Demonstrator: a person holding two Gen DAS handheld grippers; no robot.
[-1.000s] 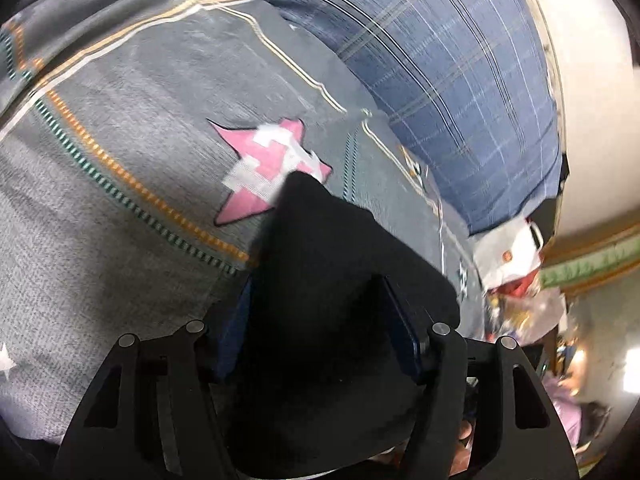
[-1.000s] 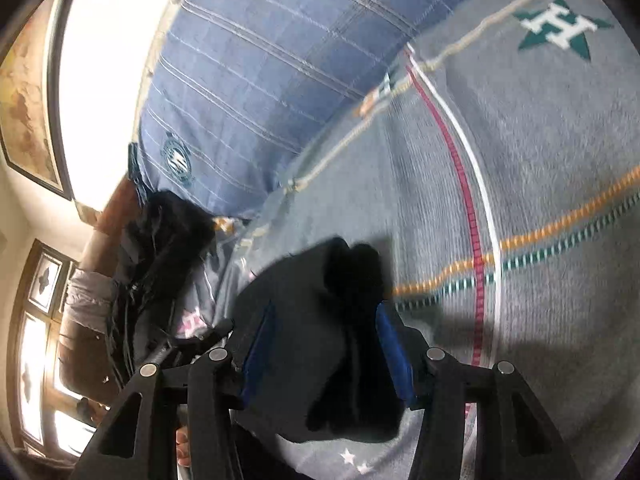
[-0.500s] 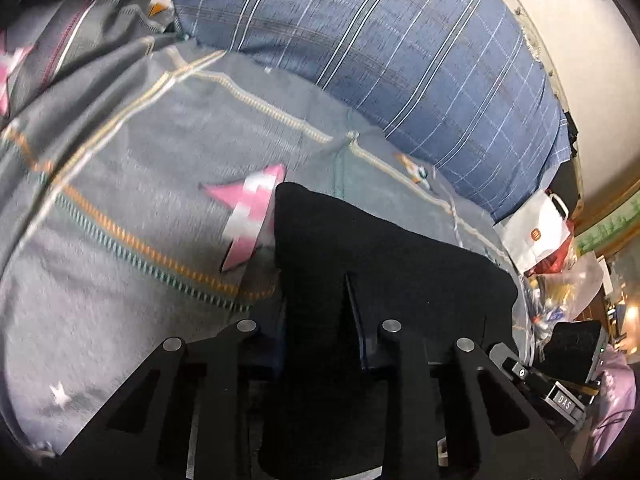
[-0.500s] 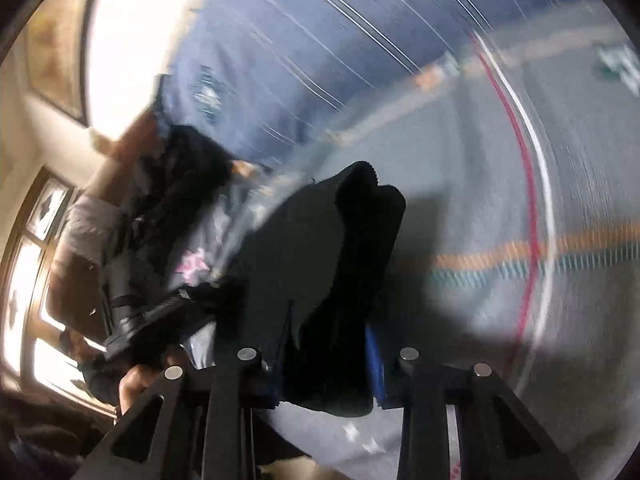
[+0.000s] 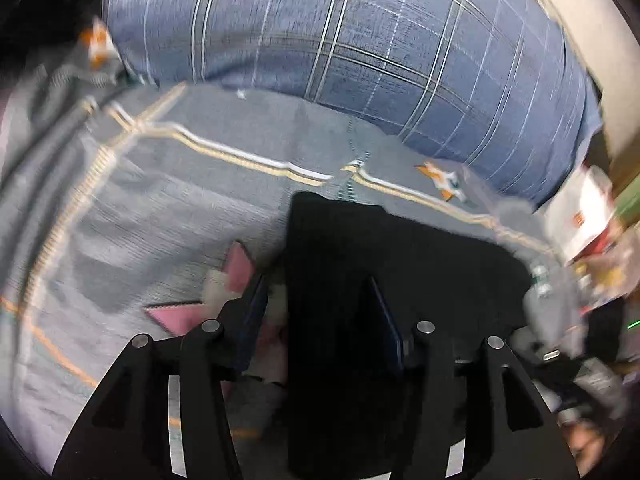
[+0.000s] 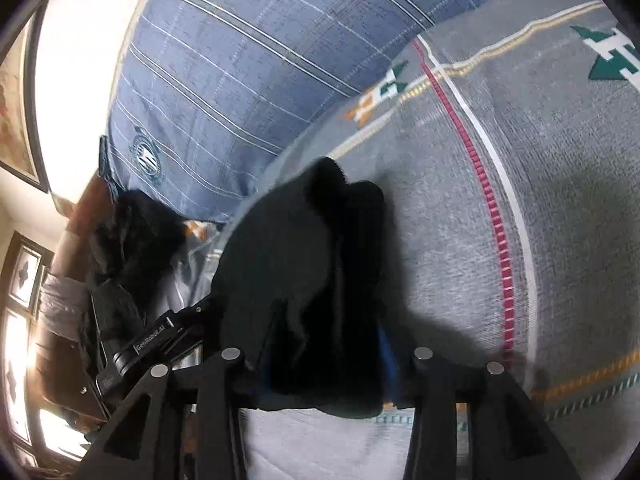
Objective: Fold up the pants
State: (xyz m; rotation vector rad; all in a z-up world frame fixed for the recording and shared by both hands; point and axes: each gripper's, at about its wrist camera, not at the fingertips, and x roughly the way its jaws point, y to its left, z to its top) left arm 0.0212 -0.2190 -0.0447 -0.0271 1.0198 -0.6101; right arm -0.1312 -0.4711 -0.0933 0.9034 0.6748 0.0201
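I am looking along the left tongs (image 5: 324, 312) at the black pants (image 5: 400, 264), which are lying folded on the grey patterned bedspread (image 5: 160, 208) in the lower middle and right of the frame. The jaws have just been opening; the left blue pad is standing clear over a pink star print (image 5: 236, 276), with bedspread showing between it and the cloth's edge, while the right pad is sitting over the black fabric — so I am reading these tongs as parted, not clamping. The picture is smeared with motion. A blue checked pillow (image 5: 360, 60) is filling the upper part of the frame, and a white bag with red print (image 5: 580, 216) is showing blurred at the right edge.

Through the right wrist view, the right tongs (image 6: 324, 356) are pointing at a bunched end of the pants (image 6: 312, 264), which is rising as a dark hump in the centre of the frame. These jaws have also just been opening, with the cloth between them. The fabric is covering both pads almost wholly, only a sliver of blue showing at the right one — whether they are pressing on it I cannot tell. The bedspread (image 6: 540, 200) is spreading to the right, crossed by a red and white stripe, and the pillow (image 6: 240, 60) is lying across the upper left. The other gripper's black body (image 6: 160, 340) is poking in at lower left.
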